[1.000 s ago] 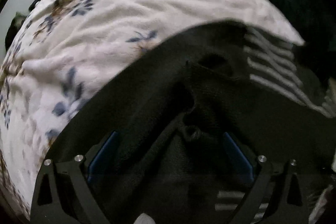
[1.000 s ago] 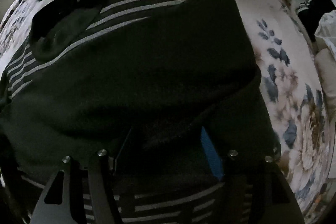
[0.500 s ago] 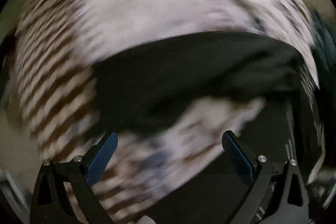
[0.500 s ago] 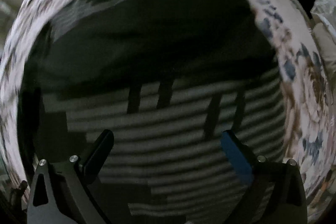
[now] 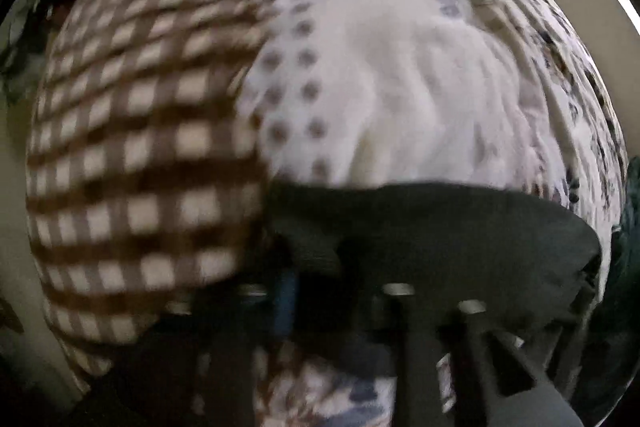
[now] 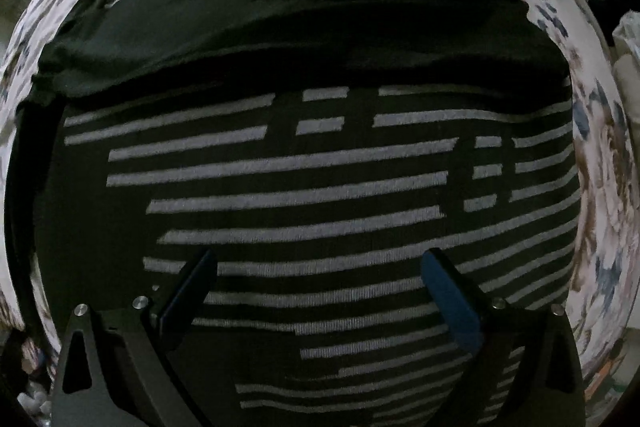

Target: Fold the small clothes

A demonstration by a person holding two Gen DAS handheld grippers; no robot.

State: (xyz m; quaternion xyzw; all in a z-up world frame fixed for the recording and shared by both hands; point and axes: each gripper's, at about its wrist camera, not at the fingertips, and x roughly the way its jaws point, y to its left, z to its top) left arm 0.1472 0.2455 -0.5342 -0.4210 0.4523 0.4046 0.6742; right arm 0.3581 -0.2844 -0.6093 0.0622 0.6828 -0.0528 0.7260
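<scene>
Motion blur smears the left hand-held gripper point(image 5: 320, 291), hiding whether its jaws pinch the dark garment point(image 5: 460, 227).

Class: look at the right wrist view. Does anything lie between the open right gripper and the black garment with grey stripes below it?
Nothing visible does. The right gripper stands open directly over the black knitted garment with grey stripes, with only bare fabric showing between its fingers.

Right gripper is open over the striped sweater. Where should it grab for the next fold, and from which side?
Probably the folded edge where the plain dark layer overlaps the striped sweater. It is a raised lip, so the open right gripper could come from above with one finger under it. The flat stripes offer no such edge.
</scene>
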